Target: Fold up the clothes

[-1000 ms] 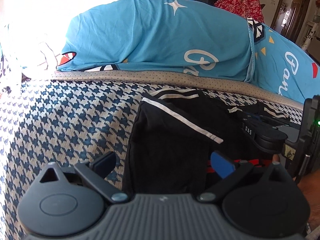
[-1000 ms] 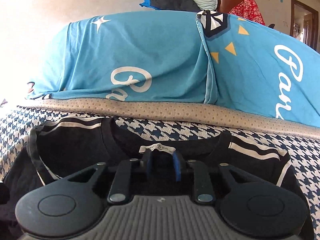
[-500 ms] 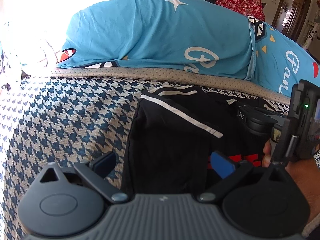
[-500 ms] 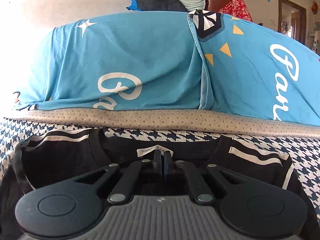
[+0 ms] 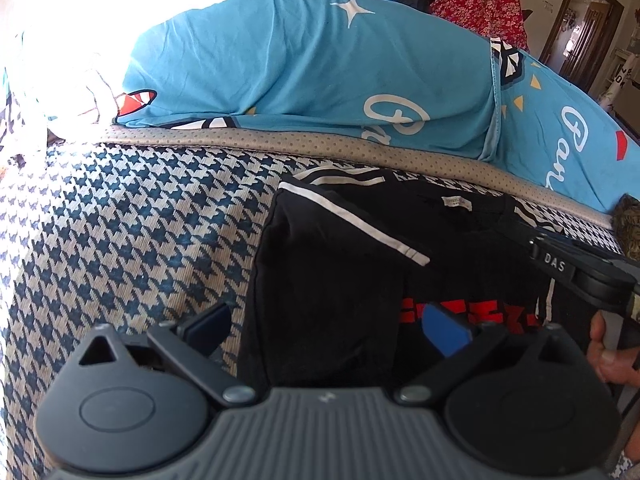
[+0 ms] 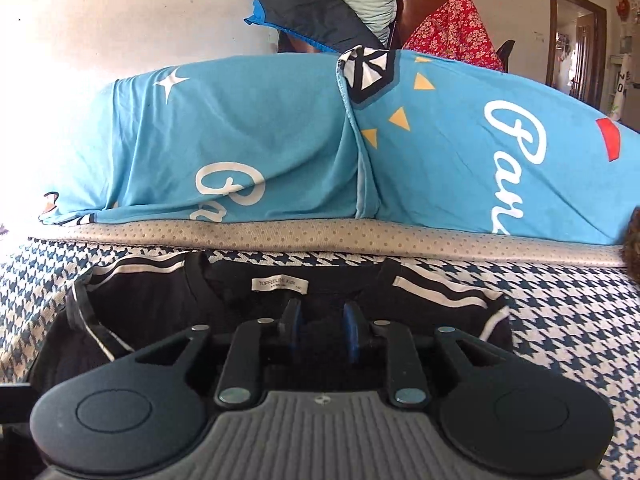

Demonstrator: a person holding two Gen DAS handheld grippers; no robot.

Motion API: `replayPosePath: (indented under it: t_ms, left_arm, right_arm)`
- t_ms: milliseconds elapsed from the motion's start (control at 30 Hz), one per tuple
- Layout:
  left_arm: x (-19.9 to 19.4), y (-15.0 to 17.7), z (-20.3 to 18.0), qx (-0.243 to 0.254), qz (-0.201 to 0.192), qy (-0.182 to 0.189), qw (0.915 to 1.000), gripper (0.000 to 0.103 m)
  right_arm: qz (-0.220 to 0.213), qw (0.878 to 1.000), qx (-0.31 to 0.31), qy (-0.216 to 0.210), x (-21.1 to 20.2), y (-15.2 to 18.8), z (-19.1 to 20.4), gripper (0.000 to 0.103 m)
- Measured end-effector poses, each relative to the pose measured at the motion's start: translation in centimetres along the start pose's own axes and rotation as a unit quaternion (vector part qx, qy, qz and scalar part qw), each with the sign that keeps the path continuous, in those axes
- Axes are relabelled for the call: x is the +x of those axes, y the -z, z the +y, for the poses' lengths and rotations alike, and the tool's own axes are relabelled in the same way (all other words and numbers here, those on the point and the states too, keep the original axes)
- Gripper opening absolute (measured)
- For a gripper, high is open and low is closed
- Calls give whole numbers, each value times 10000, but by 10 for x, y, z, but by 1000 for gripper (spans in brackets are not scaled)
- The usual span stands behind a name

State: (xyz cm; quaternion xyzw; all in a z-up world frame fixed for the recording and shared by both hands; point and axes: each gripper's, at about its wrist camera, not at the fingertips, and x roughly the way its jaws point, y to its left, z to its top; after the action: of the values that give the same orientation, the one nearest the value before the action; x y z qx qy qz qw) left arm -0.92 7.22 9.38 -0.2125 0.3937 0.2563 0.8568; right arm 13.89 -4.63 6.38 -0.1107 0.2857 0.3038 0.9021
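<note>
A black T-shirt with white stripes and a red print lies on the houndstooth bed cover, its left side folded inward. It also shows in the right wrist view, collar and white label facing me. My left gripper is open and empty, low over the shirt's left folded edge. My right gripper is partly open just behind the collar, holding nothing. The right gripper also shows in the left wrist view at the right edge.
The houndstooth bed cover spreads left of the shirt. Two blue pillows with white lettering lie across the back, over a beige dotted strip. Piled bedding and a red floral cloth stand behind them.
My right gripper closed on the shirt behind the collar half a second ago and has now opened and let go. The left gripper stayed open and hardly moved.
</note>
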Motion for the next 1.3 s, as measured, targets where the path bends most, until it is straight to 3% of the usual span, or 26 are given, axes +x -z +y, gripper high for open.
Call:
replayPosePath:
  t_ms: [67, 233, 467, 567, 833, 1067, 1233, 1300]
  left_arm:
    - [-5, 3, 0, -13, -14, 12, 10000, 103]
    - [-14, 11, -2, -56, -14, 54, 10000, 103]
    - [-10, 31, -19, 118, 241, 52, 9996, 103]
    - [-5, 34, -24, 135, 348, 12, 9993, 103]
    - [-2, 35, -28, 154, 480, 109, 9987, 103]
    - [-3, 32, -23, 66, 517, 172, 9985, 103]
    - [-4, 30, -18, -32, 547, 204, 9983, 103]
    - [-3, 30, -17, -51, 554, 212, 9982, 103]
  right_arm:
    - [8, 10000, 1, 38, -18, 3, -12, 25]
    - [71, 9994, -300, 139, -66, 25, -41, 42]
    - [244, 9954, -910, 155, -100, 65, -61, 44]
    - [260, 9958, -866, 166, -101, 72, -67, 44]
    - [31, 9846, -1747, 108, -97, 84, -45, 44]
    - [116, 9517, -2992, 680, -72, 101, -24, 44]
    - [-45, 8926, -4325, 1274, -58, 126, -8, 44]
    - [-52, 8896, -4376, 1308, -56, 126, -7, 44]
